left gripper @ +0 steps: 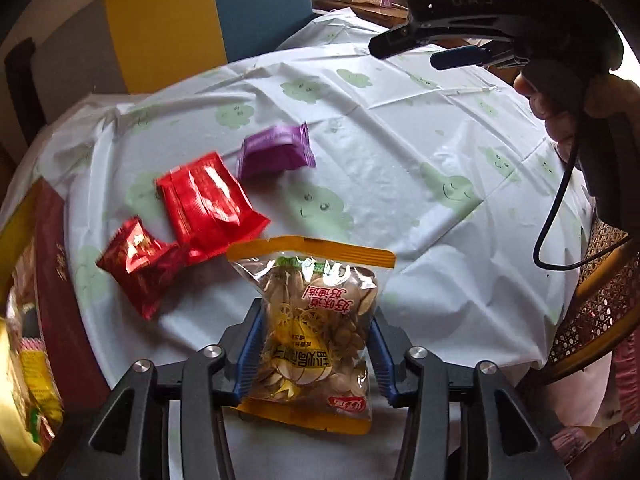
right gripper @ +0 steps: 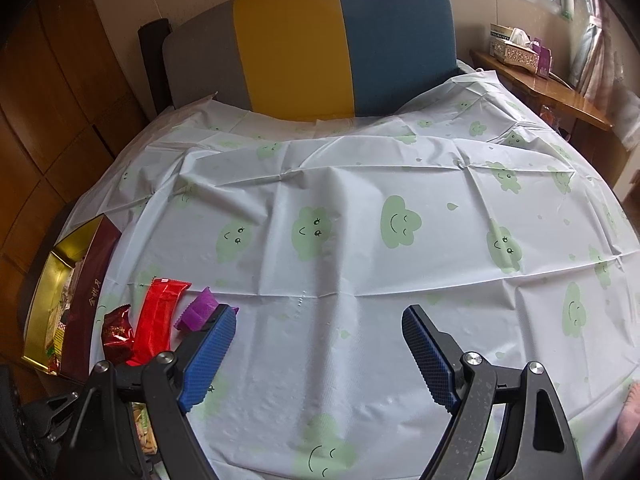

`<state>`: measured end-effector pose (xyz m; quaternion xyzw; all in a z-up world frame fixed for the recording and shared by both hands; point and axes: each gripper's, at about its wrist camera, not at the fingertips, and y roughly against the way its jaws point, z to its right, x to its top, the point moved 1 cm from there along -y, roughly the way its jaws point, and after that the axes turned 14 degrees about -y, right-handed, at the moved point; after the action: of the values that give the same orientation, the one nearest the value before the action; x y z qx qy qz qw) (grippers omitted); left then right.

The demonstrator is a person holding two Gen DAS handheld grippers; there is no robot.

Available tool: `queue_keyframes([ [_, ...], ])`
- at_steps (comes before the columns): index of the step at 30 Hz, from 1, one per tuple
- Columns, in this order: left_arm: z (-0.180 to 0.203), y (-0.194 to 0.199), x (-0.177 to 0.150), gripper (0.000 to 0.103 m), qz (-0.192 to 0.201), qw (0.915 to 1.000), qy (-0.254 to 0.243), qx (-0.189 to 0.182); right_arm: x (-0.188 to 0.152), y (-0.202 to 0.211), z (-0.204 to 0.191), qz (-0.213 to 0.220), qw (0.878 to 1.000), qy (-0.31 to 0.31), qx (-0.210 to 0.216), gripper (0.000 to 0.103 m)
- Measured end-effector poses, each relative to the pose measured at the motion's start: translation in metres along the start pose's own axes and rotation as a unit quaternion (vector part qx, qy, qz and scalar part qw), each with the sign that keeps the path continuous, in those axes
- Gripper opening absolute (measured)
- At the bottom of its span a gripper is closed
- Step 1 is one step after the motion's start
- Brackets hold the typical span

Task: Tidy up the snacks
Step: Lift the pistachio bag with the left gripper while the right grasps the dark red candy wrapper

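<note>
My left gripper (left gripper: 316, 320) is shut on a clear pistachio bag (left gripper: 320, 324) with orange edges, held above the tablecloth. Beyond it lie a small dark red packet (left gripper: 138, 266), a bright red packet (left gripper: 208, 204) and a purple packet (left gripper: 276, 152). The same packets show at the lower left in the right wrist view: dark red packet (right gripper: 118, 332), bright red packet (right gripper: 158, 318), purple packet (right gripper: 198, 312). My right gripper (right gripper: 318, 354) is open and empty above the cloth; it also shows at the top right in the left wrist view (left gripper: 404, 50).
A maroon and gold box (left gripper: 44, 280) with snacks inside stands at the table's left edge, also seen in the right wrist view (right gripper: 86, 300). The white cloud-print tablecloth (right gripper: 360, 200) covers the table. A yellow-and-blue chair back (right gripper: 340, 40) stands behind it. A woven chair (left gripper: 596, 300) is at right.
</note>
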<state>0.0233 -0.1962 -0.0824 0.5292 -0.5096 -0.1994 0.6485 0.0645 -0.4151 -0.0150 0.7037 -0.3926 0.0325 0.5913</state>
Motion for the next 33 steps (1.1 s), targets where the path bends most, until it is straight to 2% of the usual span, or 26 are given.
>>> queue_keyframes([
  [3, 0.000, -0.009, -0.005, 0.057, -0.002, 0.9999, 0.010, 0.006, -0.001, -0.001, 0.001, 0.000, 1.000, 0.000, -0.007, 0.086],
  [8, -0.003, -0.006, -0.011, 0.056, 0.017, 0.9994, 0.030, 0.001, -0.004, -0.004, -0.001, -0.001, 1.000, 0.005, -0.019, 0.086],
  [13, -0.001, 0.008, -0.021, 0.044, 0.031, 0.9990, 0.029, 0.008, -0.008, -0.010, -0.005, -0.004, 0.999, 0.027, -0.032, 0.086],
  [17, 0.002, 0.023, -0.036, 0.043, 0.036, 0.9989, 0.017, 0.025, -0.013, -0.012, -0.013, -0.010, 0.998, 0.051, -0.020, 0.085],
  [20, -0.003, 0.025, -0.052, 0.043, 0.032, 0.9987, 0.025, 0.030, -0.021, -0.016, -0.025, -0.028, 0.997, 0.075, 0.004, 0.079],
  [22, -0.006, 0.027, -0.063, 0.044, 0.044, 0.9981, 0.029, 0.031, -0.029, -0.020, -0.036, -0.042, 0.994, 0.101, 0.016, 0.063],
  [24, -0.006, 0.028, -0.068, 0.044, 0.051, 0.9978, 0.025, 0.035, -0.039, -0.026, -0.047, -0.066, 0.990, 0.119, 0.035, 0.052],
  [28, -0.006, 0.027, -0.069, 0.045, 0.058, 0.9973, 0.029, 0.035, -0.054, -0.030, -0.073, -0.105, 0.982, 0.141, 0.074, 0.051],
  [33, -0.008, 0.027, -0.071, 0.045, 0.070, 0.9964, 0.034, 0.032, -0.059, -0.031, -0.126, -0.129, 0.969, 0.158, 0.138, 0.053],
])
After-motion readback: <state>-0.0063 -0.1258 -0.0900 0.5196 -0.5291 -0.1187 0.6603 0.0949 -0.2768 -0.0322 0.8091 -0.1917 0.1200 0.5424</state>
